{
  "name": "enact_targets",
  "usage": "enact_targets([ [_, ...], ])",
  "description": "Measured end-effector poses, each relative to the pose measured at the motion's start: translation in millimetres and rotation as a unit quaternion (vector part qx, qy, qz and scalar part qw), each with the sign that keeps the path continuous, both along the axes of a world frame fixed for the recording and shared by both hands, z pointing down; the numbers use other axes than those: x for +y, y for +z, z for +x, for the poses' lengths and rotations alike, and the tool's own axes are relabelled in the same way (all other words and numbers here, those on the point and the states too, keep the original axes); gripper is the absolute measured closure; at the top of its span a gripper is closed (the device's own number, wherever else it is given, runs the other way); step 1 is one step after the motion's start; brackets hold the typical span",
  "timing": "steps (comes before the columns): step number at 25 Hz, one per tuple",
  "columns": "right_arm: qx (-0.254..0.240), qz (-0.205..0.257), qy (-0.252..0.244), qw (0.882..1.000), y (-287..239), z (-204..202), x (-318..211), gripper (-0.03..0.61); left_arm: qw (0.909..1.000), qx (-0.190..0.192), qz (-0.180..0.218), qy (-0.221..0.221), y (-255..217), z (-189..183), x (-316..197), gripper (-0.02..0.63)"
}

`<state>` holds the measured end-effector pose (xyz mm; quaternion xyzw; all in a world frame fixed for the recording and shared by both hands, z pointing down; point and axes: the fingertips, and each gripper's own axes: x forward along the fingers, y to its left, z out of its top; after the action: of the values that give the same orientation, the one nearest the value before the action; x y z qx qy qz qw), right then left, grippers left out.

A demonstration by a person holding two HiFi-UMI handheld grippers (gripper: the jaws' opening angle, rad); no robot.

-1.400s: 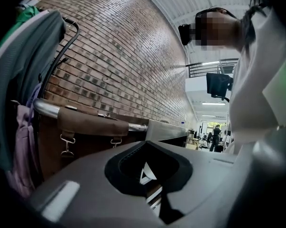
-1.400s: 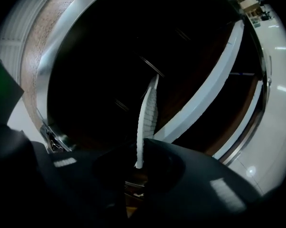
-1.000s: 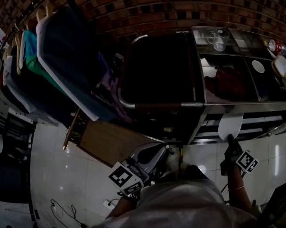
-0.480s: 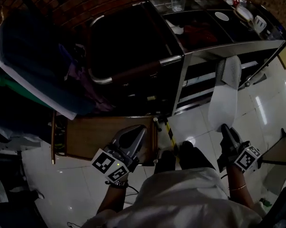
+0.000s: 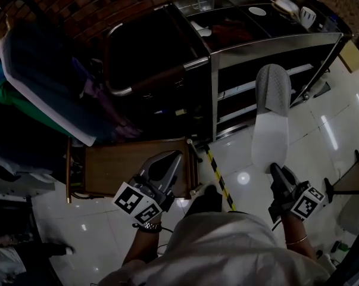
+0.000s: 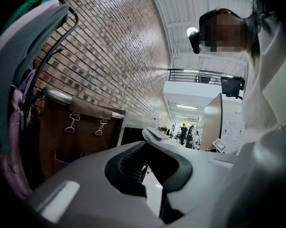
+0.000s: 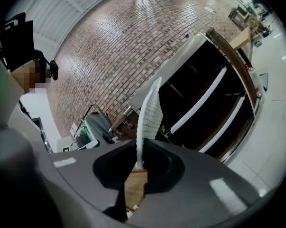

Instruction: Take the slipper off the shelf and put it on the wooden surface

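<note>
A white slipper with a grey upper [image 5: 270,118] hangs sole-up in front of the metal shelf [image 5: 274,43], over the white tiled floor. My right gripper [image 5: 273,170] is shut on its heel edge. In the right gripper view the slipper [image 7: 150,113] rises edge-on from between the right gripper's [image 7: 139,163] pads. The low wooden surface [image 5: 108,168] lies at the left of the floor. My left gripper [image 5: 167,162] hovers over its right end, shut with nothing held. In the left gripper view the left gripper [image 6: 147,163] points at a dark cart and a brick wall.
A clothes rack with hanging garments [image 5: 42,88] stands at the left. A dark cart with a metal rail [image 5: 149,64] sits between the rack and the shelf. A glass cup [image 5: 204,0] and small dishes rest on the shelf top. Yellow-black tape [image 5: 218,180] runs across the floor.
The right gripper has drawn the slipper out of the shelf and back over the floor. The head view has swung, and the wooden surface now lies under the left gripper.
</note>
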<state>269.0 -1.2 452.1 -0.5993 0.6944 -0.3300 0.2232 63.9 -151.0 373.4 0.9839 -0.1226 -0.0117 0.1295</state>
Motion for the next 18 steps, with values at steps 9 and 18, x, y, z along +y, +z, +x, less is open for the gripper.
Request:
enact_targets([
  [9,0.081,-0.006,-0.078,0.994,-14,-36,82,0.545,0.9993,-0.024,-0.019,0.021,4,15,96,0.614],
  [18,0.09,0.033,-0.147,0.984,-27,-77,117,0.545,0.9997,-0.013,-0.002,-0.019,-16,-37,175,0.614],
])
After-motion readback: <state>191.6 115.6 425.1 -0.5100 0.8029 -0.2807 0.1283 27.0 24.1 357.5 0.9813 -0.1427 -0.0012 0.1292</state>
